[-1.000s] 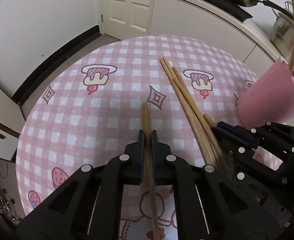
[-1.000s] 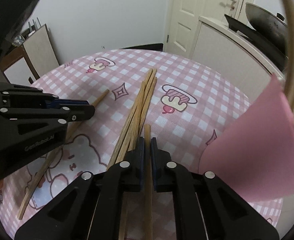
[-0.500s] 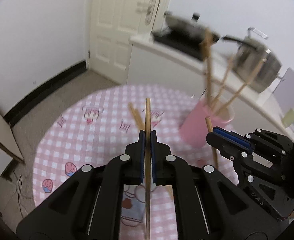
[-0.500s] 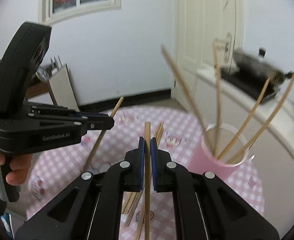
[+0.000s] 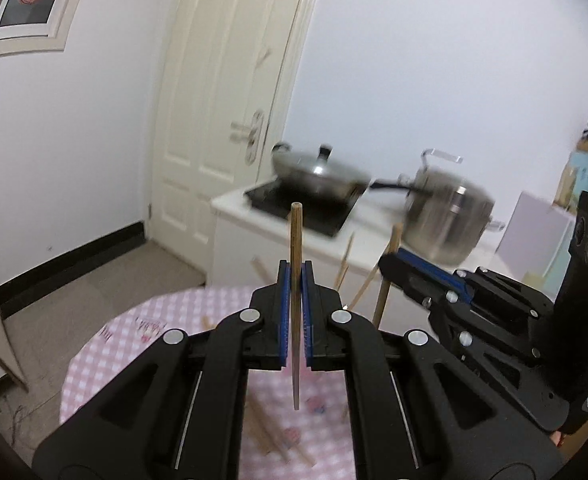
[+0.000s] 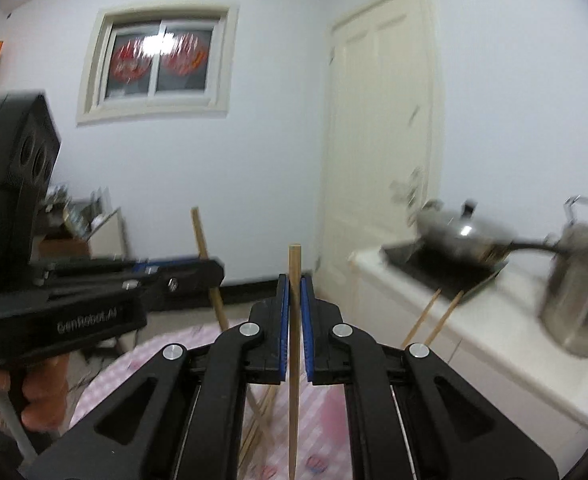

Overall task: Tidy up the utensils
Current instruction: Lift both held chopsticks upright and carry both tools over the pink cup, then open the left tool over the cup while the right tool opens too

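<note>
- Left tool (image 5: 294,276), centre of its own view: blue pads pinched tight on one wooden chopstick (image 5: 295,240) standing upright, its top poking above the fingertips, its lower end hanging free over the worktop.
- Right tool (image 6: 295,288), centre of its own view: same story, clamped on a second chopstick (image 6: 294,272), upright too.
- The right tool also shows at mid-right of the left view, the left tool at mid-left of the right view, each carrying its stick.
- Below, lower centre: loose chopsticks (image 5: 262,428) lying on the pink checked worktop (image 5: 106,356).
- Behind the tools, more sticks (image 6: 426,314) fan upward; what holds them is hidden.
- Right of centre, blurred: wok (image 5: 318,178) and steel pot (image 5: 446,220) on a white counter.
</note>
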Tool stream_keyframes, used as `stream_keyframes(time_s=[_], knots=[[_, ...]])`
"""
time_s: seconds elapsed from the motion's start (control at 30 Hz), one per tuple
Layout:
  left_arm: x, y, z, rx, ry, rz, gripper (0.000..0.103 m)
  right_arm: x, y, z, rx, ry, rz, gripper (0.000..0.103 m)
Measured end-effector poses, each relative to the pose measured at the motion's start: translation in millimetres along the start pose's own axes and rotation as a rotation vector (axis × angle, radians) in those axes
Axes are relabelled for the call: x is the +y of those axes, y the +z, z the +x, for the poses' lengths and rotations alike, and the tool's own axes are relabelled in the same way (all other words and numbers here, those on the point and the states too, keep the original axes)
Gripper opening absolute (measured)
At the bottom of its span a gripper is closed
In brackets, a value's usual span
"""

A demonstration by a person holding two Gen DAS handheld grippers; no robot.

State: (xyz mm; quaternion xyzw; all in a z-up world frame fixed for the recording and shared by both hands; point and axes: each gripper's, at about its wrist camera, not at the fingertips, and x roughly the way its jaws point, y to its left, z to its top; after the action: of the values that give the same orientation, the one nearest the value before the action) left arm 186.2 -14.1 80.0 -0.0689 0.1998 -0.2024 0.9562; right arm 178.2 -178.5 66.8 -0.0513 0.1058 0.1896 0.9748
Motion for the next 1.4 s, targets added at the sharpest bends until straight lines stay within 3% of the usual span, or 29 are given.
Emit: stream_keyframes(time_s=[0.27, 0.33, 0.47, 0.9, 1.4], knots=[[-16, 25, 8, -0.150, -0.040, -0.058, 0.005, -29, 22, -9, -0.228, -0.135, 0.021, 0.004], [-20, 27, 9, -0.225, -0.025, -0.057, 0.005, -35, 20, -5, -0.258, -0.162, 0.015, 0.004], [-25, 24, 24, -0.266, -0.011, -0.076, 0.005, -50, 13, 10, -0.277, -0.173, 0.047, 0.004], [-31, -20, 88, -0.183, 0.043, -0.012, 0.006, -65, -37, 42, -0.278, -0.214, 0.059, 0.004], [-28, -47, 97, -0.069, 0.029, 0.022, 0.007, -62, -74, 44, -0.196, -0.219, 0.114, 0.005]])
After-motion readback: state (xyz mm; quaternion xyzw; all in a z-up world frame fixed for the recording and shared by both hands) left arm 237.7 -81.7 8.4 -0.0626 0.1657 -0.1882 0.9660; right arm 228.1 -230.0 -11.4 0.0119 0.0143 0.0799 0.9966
